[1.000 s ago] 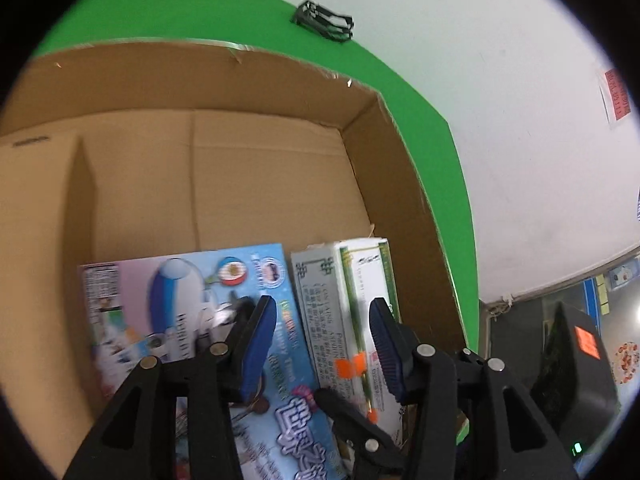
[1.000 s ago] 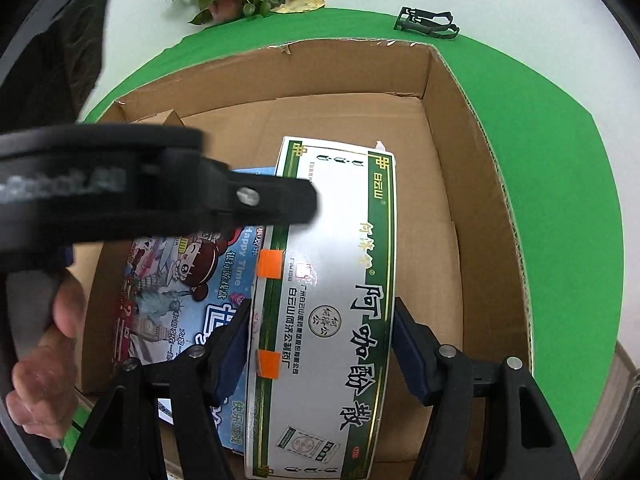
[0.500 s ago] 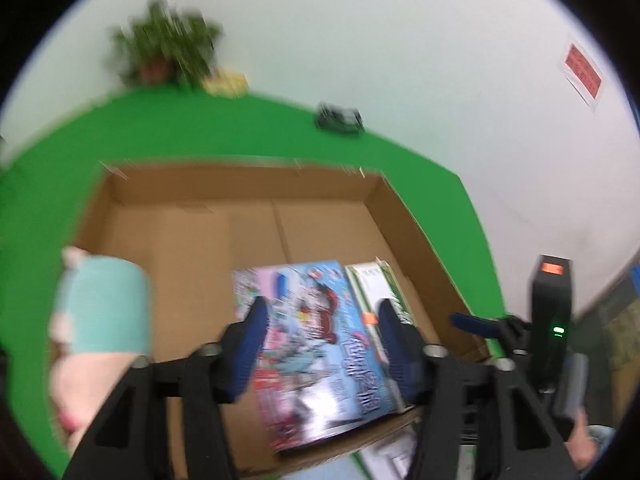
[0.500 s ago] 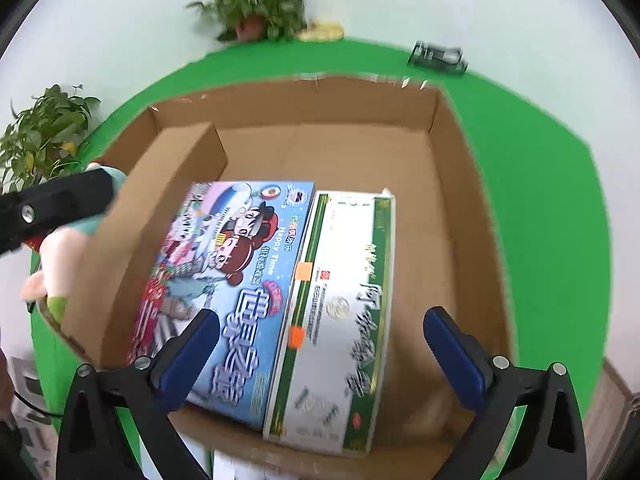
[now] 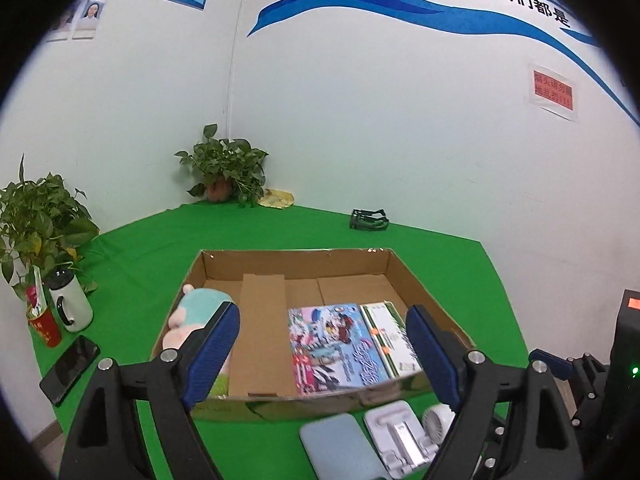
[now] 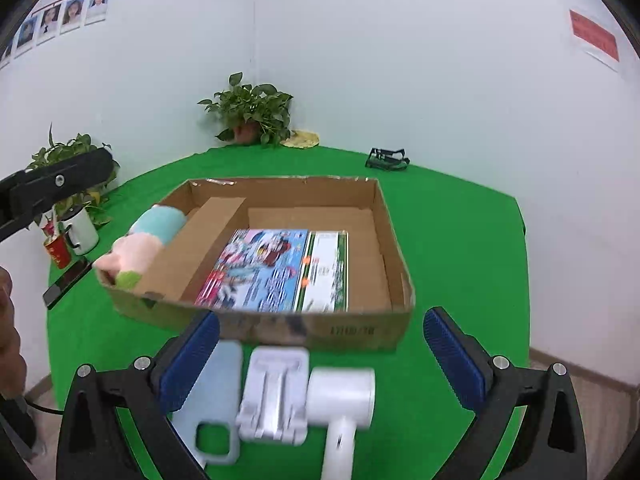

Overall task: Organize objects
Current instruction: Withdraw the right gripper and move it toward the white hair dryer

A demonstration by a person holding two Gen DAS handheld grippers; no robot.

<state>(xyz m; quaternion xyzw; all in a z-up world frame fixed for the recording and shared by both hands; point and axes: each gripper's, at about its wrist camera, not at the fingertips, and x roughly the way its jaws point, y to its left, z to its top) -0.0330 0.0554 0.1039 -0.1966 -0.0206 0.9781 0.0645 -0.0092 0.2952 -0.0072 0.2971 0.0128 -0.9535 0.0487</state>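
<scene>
A cardboard box (image 5: 224, 256) (image 6: 304, 330) stands on the green table. In it lie a colourful picture box (image 5: 332, 344) (image 6: 256, 268) and a white-green box (image 5: 390, 336) (image 6: 326, 268) side by side, with a plush toy (image 5: 192, 312) (image 6: 140, 240) in the left compartment. In front of the box lie a pale blue case (image 5: 340, 448) (image 6: 216, 396), a white folding stand (image 5: 400, 436) (image 6: 276, 396) and a white hand fan (image 5: 438, 420) (image 6: 344, 404). My left gripper (image 5: 320, 356) is open and empty above the box's front. My right gripper (image 6: 320, 364) is open and empty above the loose items.
Two potted plants (image 5: 224, 168) (image 5: 36, 220) stand at the back and left. A white mug (image 5: 72, 304), a red cup (image 5: 44, 324) and a phone (image 5: 70, 364) sit at the left edge. A black clip (image 5: 370, 220) lies behind the box.
Both grippers have pulled back and up out of the box, and both have opened wider. The two flat boxes stay lying in the cardboard box.
</scene>
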